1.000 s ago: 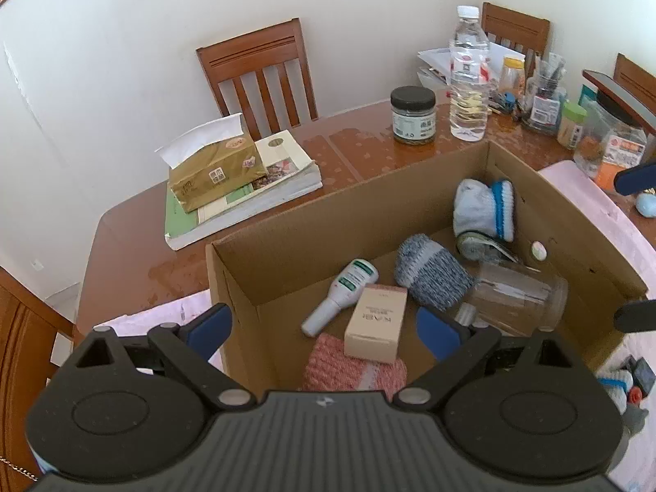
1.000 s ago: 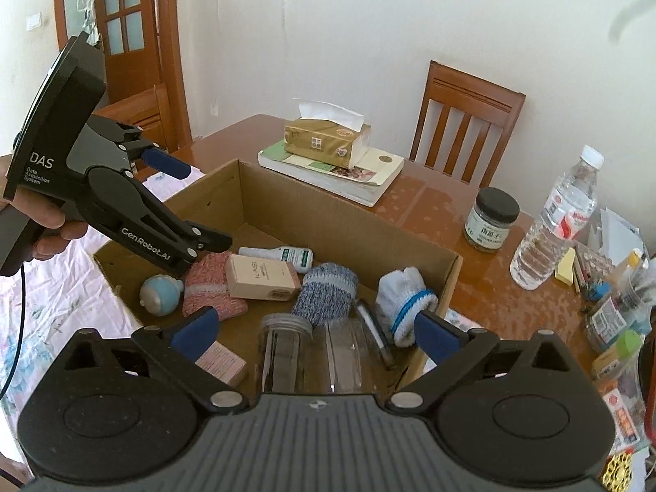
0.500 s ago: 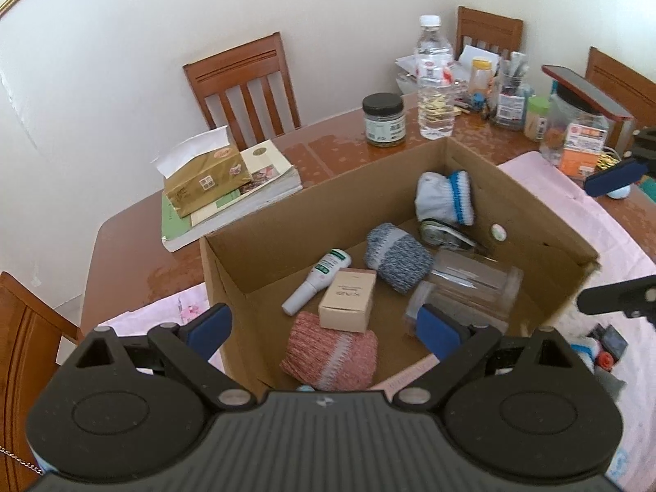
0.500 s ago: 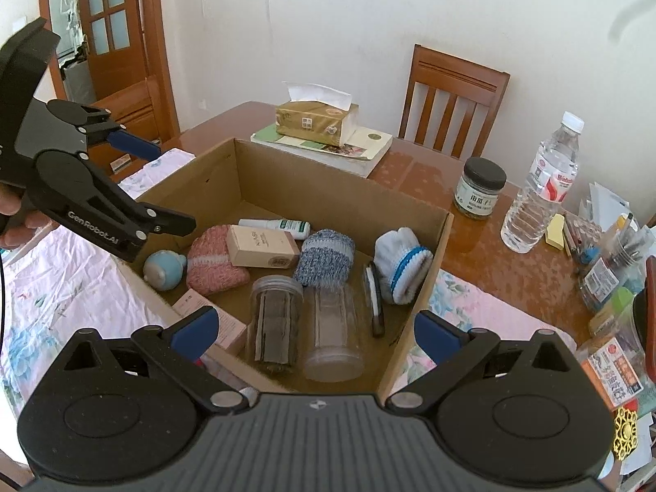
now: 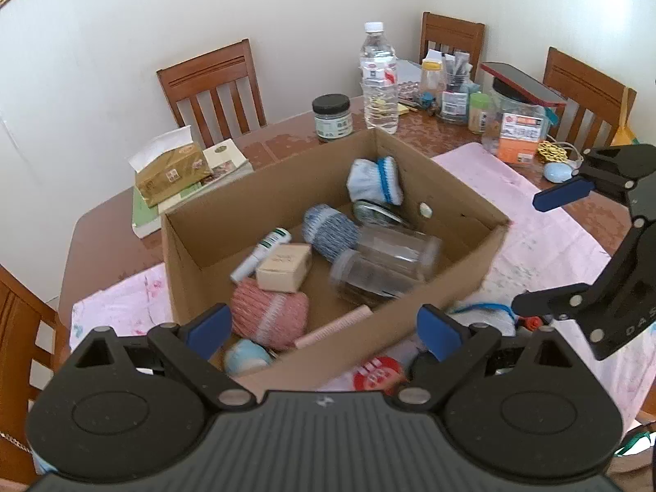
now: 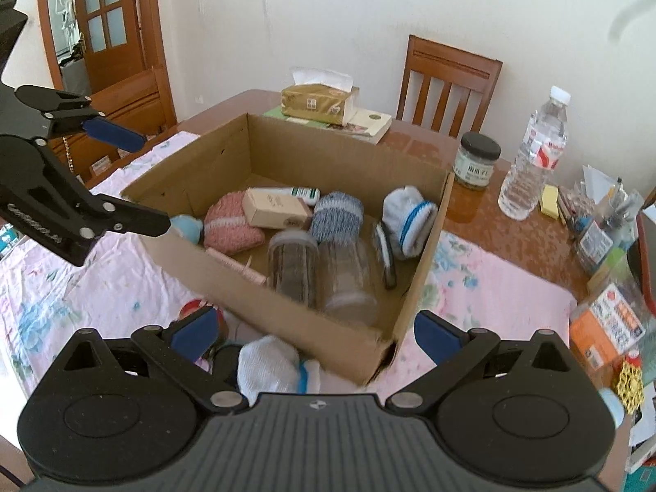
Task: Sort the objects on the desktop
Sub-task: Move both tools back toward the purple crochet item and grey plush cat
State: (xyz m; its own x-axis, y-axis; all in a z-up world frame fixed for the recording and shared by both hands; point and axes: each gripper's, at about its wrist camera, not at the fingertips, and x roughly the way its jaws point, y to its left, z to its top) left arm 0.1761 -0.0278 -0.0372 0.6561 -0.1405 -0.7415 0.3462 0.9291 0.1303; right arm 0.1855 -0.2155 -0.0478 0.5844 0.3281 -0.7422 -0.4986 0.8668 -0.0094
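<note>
Both grippers point(image 5: 324, 328) point(image 6: 315, 334) gape above cluttered cardboard box point(image 5: 410, 320).

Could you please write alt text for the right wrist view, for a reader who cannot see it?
An open cardboard box on a dining table holds rolled socks, two clear jars on their sides and a small carton. Both open grippers, right and left, hover empty near it; a white sock lies outside.

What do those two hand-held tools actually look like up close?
Each is matte black plastic. The left tool and right tool have a ribbed body, two round discs, hinged arms with silver rivets and blue pads. Seen from the side, white lettering marks the arms.
</note>
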